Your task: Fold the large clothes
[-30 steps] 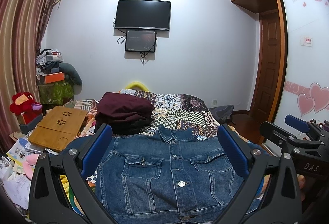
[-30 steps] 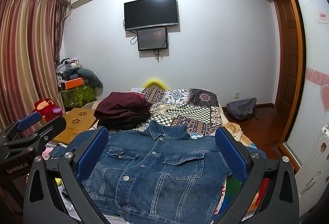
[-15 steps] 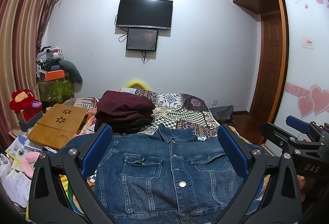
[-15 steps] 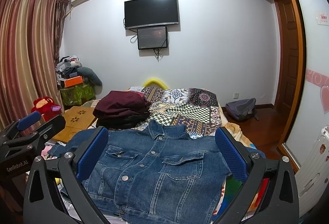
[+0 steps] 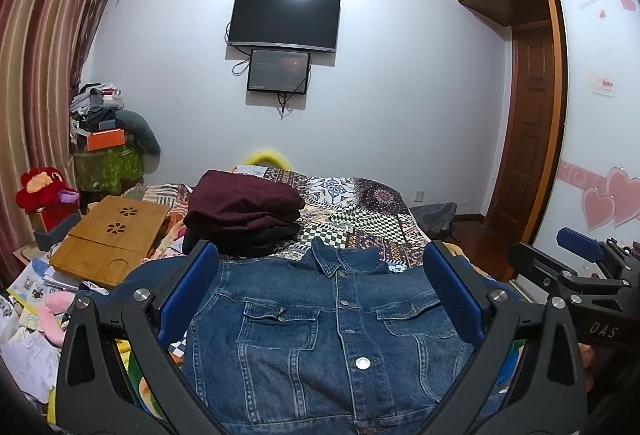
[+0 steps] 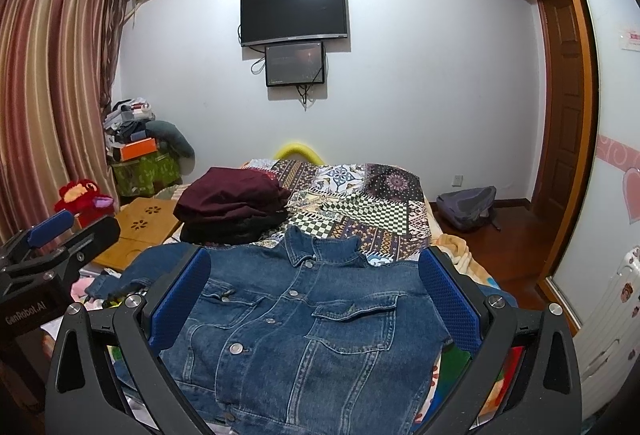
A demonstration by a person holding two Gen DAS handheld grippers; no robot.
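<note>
A blue denim jacket (image 5: 320, 335) lies front up and buttoned on the near end of the bed, collar toward the far wall; it also shows in the right wrist view (image 6: 304, 331). Its left sleeve (image 6: 120, 277) trails off to the left. My left gripper (image 5: 320, 295) is open and empty, held above the jacket's chest. My right gripper (image 6: 312, 299) is open and empty, also above the jacket. The right gripper shows at the right edge of the left wrist view (image 5: 580, 267), and the left gripper at the left edge of the right wrist view (image 6: 60, 239).
A stack of folded dark red and black clothes (image 5: 244, 215) sits on the patterned bedspread (image 5: 360, 211) behind the jacket. A wooden lap table (image 5: 112, 235), papers and soft toys lie left of the bed. A grey bag (image 6: 466, 205) is on the floor at right.
Both views have shifted slightly; the grippers stay open above the jacket, which has not moved.
</note>
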